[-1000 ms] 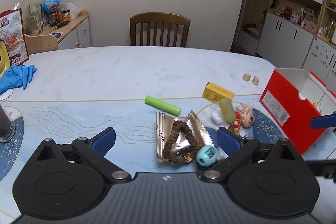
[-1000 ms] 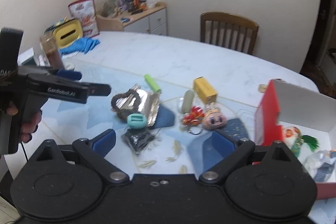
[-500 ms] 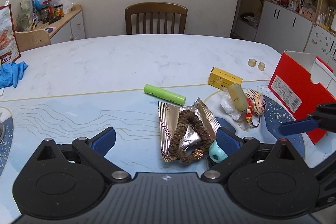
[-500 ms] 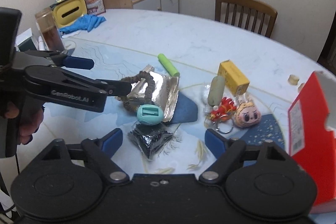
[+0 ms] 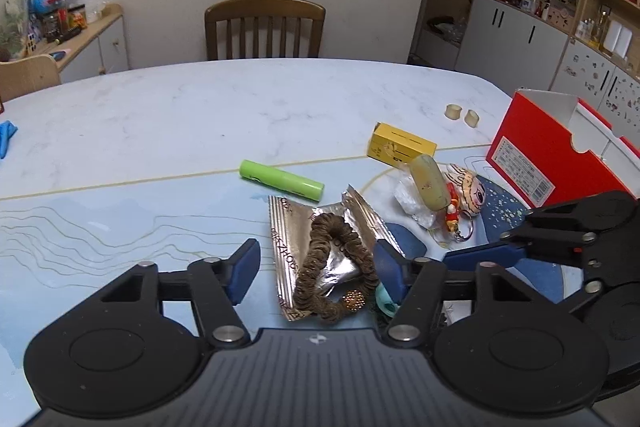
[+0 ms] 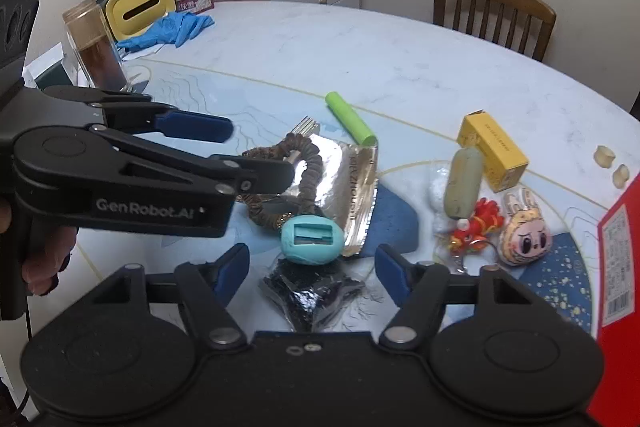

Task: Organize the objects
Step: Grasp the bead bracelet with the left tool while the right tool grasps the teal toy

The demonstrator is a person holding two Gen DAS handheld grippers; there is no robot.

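Note:
My left gripper (image 5: 316, 265) is open, its jaws on either side of a brown scrunchie (image 5: 340, 263) that lies on a silver foil wrapper (image 5: 288, 227). In the right wrist view the left gripper (image 6: 244, 151) hangs over the scrunchie (image 6: 308, 163). My right gripper (image 6: 312, 263) is open and empty, low over a teal egg-shaped sharpener (image 6: 312, 237) and a black crinkled packet (image 6: 312, 297). The right gripper also shows in the left wrist view (image 5: 480, 259). A green tube (image 5: 280, 181), yellow box (image 5: 400, 147), olive capsule (image 5: 428, 183) and doll keychain (image 5: 472, 191) lie nearby.
A red open box (image 5: 532, 155) stands at the right of the table (image 5: 200, 115). Two small beige rings (image 5: 462, 114) lie behind it. A jar (image 6: 96, 47), yellow tissue holder (image 6: 140, 11) and blue gloves (image 6: 172, 29) sit at the far left. A chair (image 5: 264, 27) stands behind.
Both grippers have moved closer to the pile and lower. The left gripper now brackets the scrunchie; the right gripper has come in over the teal sharpener. Both stay open.

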